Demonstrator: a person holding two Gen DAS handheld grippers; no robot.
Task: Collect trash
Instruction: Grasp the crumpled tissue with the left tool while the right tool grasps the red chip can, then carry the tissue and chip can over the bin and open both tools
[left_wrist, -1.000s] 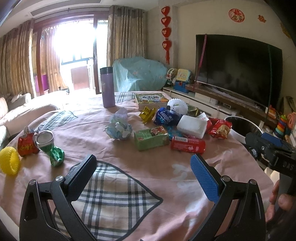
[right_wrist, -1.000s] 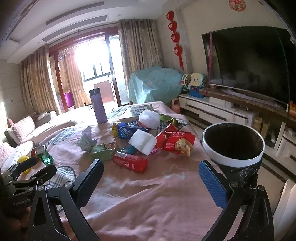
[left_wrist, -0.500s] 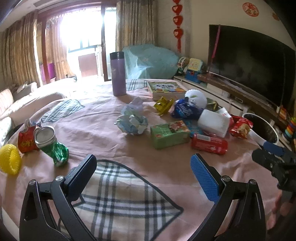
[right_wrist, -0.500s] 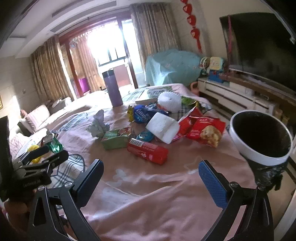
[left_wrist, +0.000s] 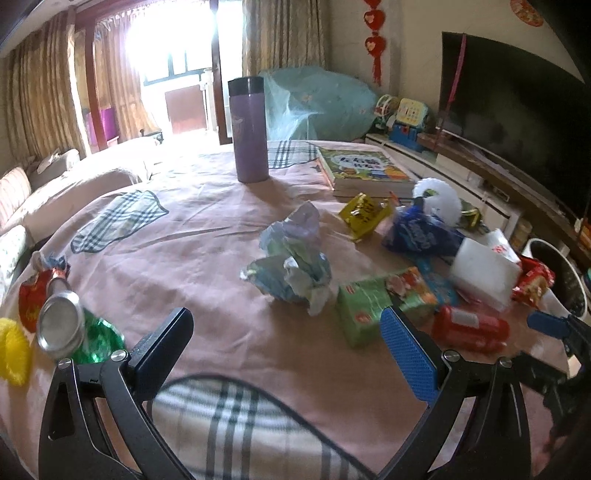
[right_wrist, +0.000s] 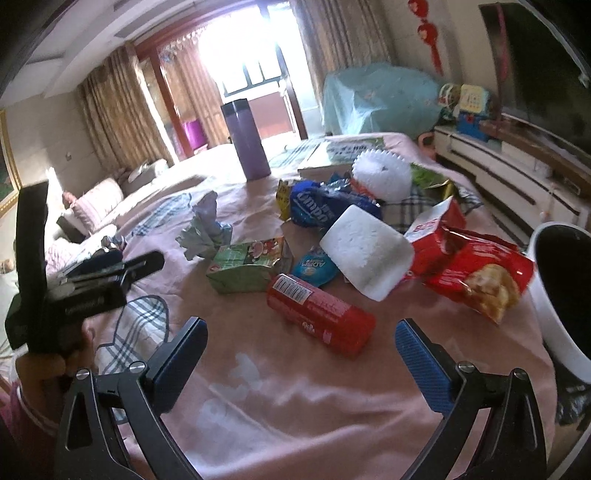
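Hovering spread: right hand-held gripper (right_wrist: 299, 354) near red canister (right_wrist: 319, 314)

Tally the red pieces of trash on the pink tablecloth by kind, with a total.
Red tube canister: 1
Red snack bag: 1
Red-and-white carton: 1
Red crushed can: 1
Total: 4

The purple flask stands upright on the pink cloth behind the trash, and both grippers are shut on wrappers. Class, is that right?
One part is wrong. The purple flask does stand upright on the pink cloth behind the trash, but neither gripper holds anything: the left gripper and the right gripper are both open and empty, fingers spread above the cloth. Each wrist view shows its own.
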